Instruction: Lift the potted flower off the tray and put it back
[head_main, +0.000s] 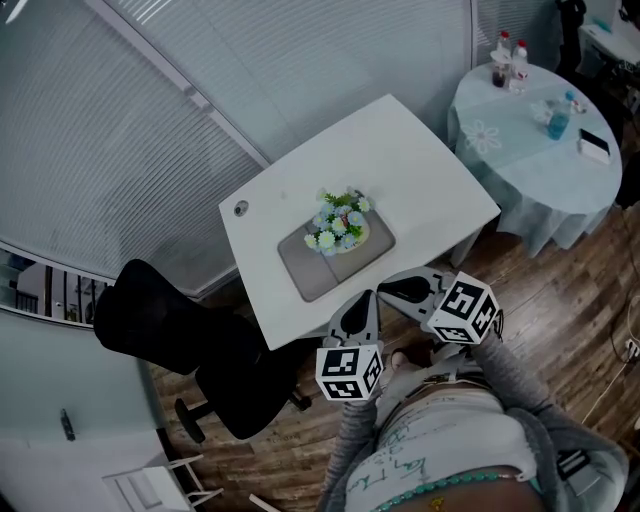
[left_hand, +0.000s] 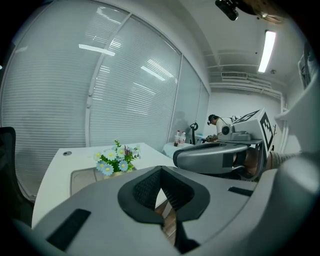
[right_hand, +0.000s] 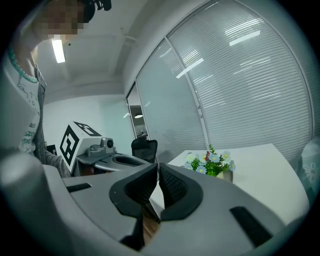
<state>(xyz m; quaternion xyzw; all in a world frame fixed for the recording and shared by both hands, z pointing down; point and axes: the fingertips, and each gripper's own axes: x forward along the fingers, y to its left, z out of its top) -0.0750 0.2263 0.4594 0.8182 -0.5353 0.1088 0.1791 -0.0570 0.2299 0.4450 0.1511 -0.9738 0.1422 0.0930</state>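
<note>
The potted flower sits on the grey tray, about mid counter. It stands up straight at the tray's far right end.

My left tongs are shut tight w/ nothing in them. The left gripper view shows the pads pressed together w/ only floor under them. My right tongs are shut too, also empty. Both hang in the air just off the counter's near edge, pointing at the plant but well apart from it. They are near each other, not touching.

Step, I think: the plant is on its tray and I hold nothing, so this is either just before the reach or after the put-back. Can't tell which.

If the lift is to come, I need to open both tongs wide, go over the near edge, and come in low on each side of the pot. I'd grab under the blooms, not on them, as the blooms would squash. Then straight up, so it doesn't tip.

Around: a black chair is by the counter's left corner, off my path. White blinds are behind. At far right is a round counter w/ a cloth, bottles etc. Nothing stands between my tongs and the plant.
</note>
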